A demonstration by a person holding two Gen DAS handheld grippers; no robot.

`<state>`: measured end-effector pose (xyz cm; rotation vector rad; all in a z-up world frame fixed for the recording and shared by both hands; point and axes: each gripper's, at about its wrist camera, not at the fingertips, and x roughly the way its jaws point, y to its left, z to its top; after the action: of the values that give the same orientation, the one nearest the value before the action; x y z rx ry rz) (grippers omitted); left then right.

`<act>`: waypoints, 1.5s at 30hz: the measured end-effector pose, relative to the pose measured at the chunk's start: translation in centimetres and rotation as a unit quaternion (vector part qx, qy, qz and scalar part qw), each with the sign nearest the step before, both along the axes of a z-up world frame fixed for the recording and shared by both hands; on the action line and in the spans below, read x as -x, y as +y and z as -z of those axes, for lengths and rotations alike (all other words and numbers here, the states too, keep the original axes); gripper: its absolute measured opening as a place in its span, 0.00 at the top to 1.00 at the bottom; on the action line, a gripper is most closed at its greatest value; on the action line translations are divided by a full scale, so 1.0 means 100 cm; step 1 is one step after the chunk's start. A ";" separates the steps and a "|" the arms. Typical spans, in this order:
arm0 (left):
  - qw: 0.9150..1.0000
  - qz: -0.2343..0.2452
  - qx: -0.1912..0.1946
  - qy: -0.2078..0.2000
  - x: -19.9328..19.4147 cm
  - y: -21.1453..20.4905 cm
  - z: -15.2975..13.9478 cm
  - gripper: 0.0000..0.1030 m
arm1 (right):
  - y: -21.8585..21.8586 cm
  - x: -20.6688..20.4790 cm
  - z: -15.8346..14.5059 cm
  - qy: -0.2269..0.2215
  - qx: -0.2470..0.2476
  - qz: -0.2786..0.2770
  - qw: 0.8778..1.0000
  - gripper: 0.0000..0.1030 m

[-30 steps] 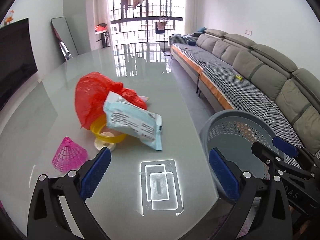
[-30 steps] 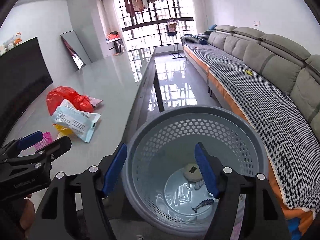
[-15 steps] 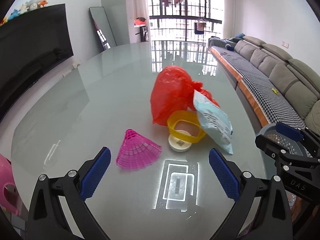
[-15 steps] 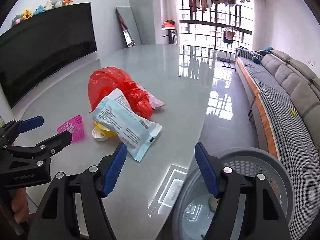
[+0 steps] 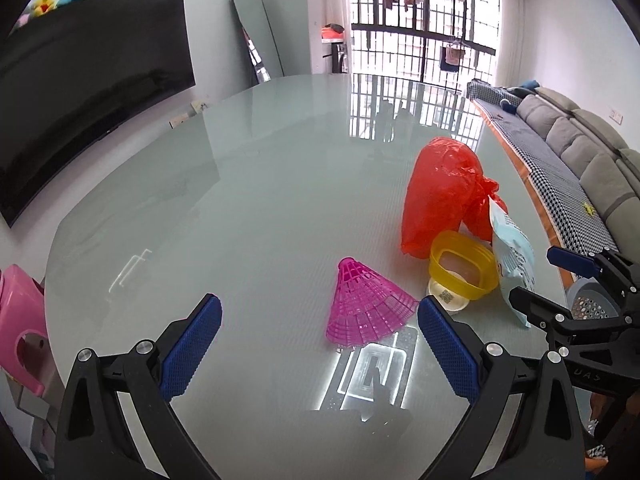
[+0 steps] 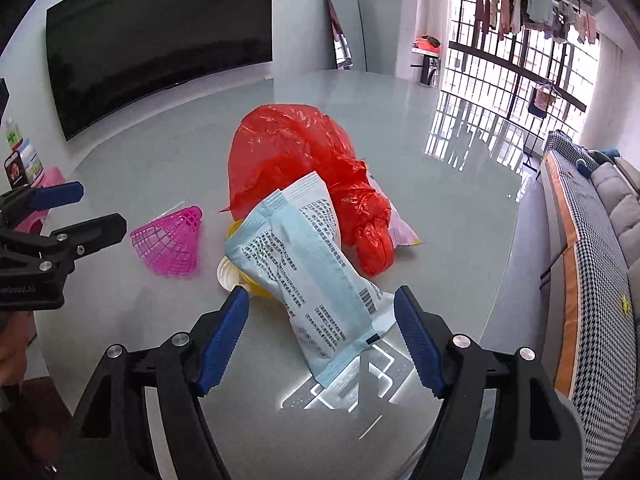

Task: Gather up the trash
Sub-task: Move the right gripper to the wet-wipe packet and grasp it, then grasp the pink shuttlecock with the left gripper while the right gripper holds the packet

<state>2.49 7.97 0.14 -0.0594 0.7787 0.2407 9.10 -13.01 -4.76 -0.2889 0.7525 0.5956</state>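
Blue pads now frame the pouch rather than the bin, so we have swung our right gripper, empty jaws just widened, onto trash leaning against the red bag, left gripper open beside it.

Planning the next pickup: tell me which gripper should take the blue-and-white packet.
Right. The right gripper is open and frames the blue-and-white packet directly ahead, nothing touching yet. The left gripper is open too, but faces the pink mesh cone.
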 end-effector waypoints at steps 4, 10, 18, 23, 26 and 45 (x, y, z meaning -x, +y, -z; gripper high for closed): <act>1.000 -0.002 0.000 0.001 -0.003 0.002 -0.001 0.06 | 0.006 -0.009 0.003 0.002 0.009 -0.016 1.000 0.30; 1.000 -0.001 0.000 0.003 -0.002 -0.001 -0.002 0.06 | 0.009 -0.019 0.008 0.005 0.012 -0.028 1.000 0.30; 1.000 -0.003 0.005 0.008 -0.002 -0.003 0.001 0.06 | 0.012 -0.015 0.009 0.008 0.007 -0.046 0.999 0.41; 1.000 0.002 0.010 0.013 -0.004 -0.002 0.003 0.06 | 0.011 -0.008 0.005 0.012 0.003 -0.035 0.999 0.52; 1.000 0.005 0.013 0.015 -0.004 -0.005 0.004 0.06 | 0.006 0.001 0.001 0.015 -0.009 -0.015 1.000 0.53; 0.999 0.002 0.013 0.037 -0.038 -0.016 0.033 0.06 | -0.052 0.046 -0.018 0.027 -0.092 0.150 0.984 0.53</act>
<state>6.26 6.32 -3.14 -0.0735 0.8562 0.2302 4.52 -18.19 -2.99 0.0124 0.7705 0.3844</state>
